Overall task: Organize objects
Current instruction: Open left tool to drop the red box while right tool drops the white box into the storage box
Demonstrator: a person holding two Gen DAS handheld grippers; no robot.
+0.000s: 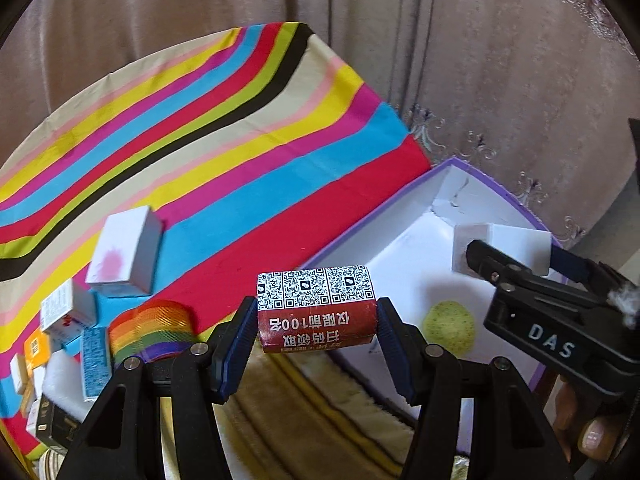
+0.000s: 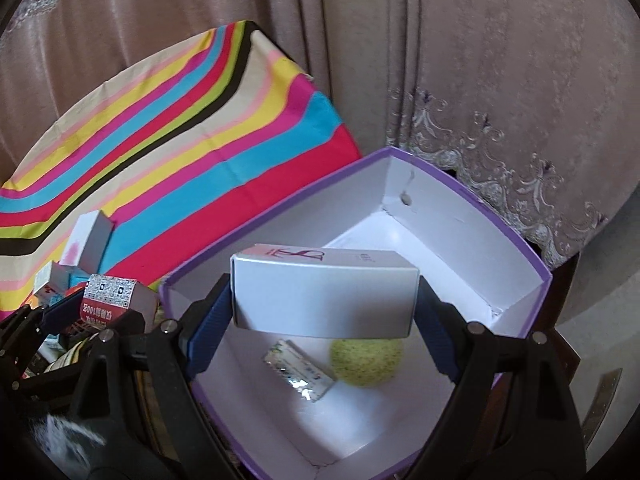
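Purple box point(image 2: 516, 240) with yellow ball point(image 2: 366, 362), small packet point(image 2: 298, 374); right claw point(image 2: 325, 300) gripping white carton point(image 2: 324, 296); left claw point(image 1: 316, 320) gripping red pack point(image 1: 316, 320)

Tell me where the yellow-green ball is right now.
The round yellow-green speckled ball lies on the floor of the purple-rimmed white cardboard box, beside a small flat packet, below the white carton in the right tool.

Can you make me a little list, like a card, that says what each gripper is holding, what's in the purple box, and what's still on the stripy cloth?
left gripper: shut on red QR-code box
right gripper: shut on white box, held above the purple box
inside purple box: yellow-green ball, small packet
on striped cloth: white box with pink blotch, rainbow spring toy, several small boxes
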